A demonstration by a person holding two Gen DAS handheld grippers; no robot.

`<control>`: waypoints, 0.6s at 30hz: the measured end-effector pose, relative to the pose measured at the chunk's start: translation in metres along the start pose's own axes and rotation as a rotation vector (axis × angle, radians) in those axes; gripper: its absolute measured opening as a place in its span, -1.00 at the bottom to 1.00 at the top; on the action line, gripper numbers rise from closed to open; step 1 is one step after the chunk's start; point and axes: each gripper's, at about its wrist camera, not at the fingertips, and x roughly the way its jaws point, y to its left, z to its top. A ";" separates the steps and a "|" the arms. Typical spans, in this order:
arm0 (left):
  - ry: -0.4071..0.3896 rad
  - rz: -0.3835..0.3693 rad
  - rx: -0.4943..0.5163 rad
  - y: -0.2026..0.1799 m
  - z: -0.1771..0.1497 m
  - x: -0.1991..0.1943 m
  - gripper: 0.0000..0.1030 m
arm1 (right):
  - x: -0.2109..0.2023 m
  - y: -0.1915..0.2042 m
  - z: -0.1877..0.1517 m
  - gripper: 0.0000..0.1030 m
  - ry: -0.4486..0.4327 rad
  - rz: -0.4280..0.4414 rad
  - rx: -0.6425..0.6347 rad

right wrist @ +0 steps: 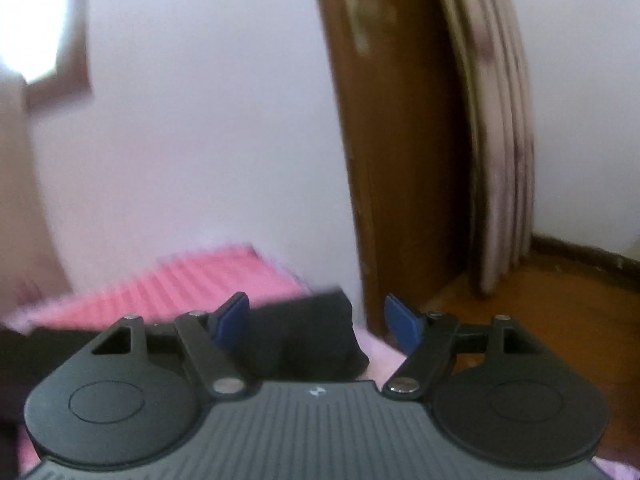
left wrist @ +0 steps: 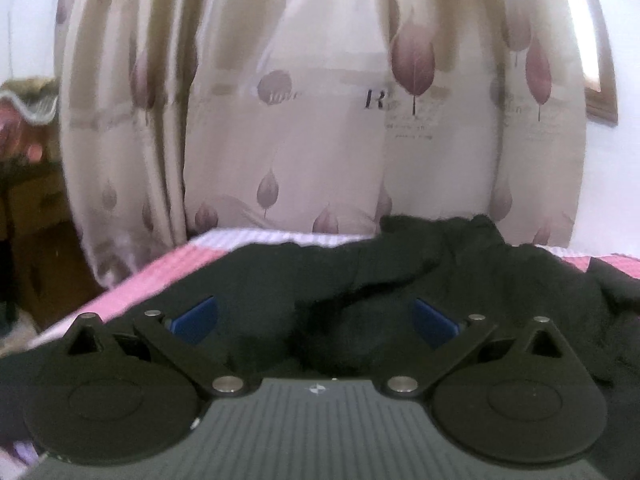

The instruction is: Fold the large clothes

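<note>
While spread over the pink striped bed, black garment seen rumpled, with its far edge heaped near the leaf-print curtain. Left tool held low above the dark cloth, blue pads standing wide apart, nothing gripped between them; whether the pads brushed the fabric beneath could not be told. Right tool likewise seen with jaws parted and empty, blue fingertips apart, aimed past a corner of the same garment lying at the edge of the bed. Corner of cloth visible in the gap but below and beyond the pads, not pinched. Behind it, white wall, brown wooden door and orange-brown floor; second bunched curtain hanging beside the door. Right view blurred throughout. Wooden furniture dimly seen left of the curtain in the left view.
</note>
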 end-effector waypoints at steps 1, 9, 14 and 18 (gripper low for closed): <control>0.001 -0.007 0.003 0.001 0.005 0.005 1.00 | -0.015 0.003 0.001 0.48 -0.032 0.034 0.001; -0.012 -0.104 0.039 0.005 0.060 0.087 1.00 | -0.130 0.078 -0.041 0.74 0.047 0.595 -0.134; 0.054 -0.142 0.105 -0.003 0.088 0.146 0.78 | -0.163 0.133 -0.078 0.74 0.153 0.792 -0.236; 0.077 -0.219 0.017 -0.004 0.081 0.129 0.82 | -0.196 0.145 -0.094 0.75 0.218 0.863 -0.274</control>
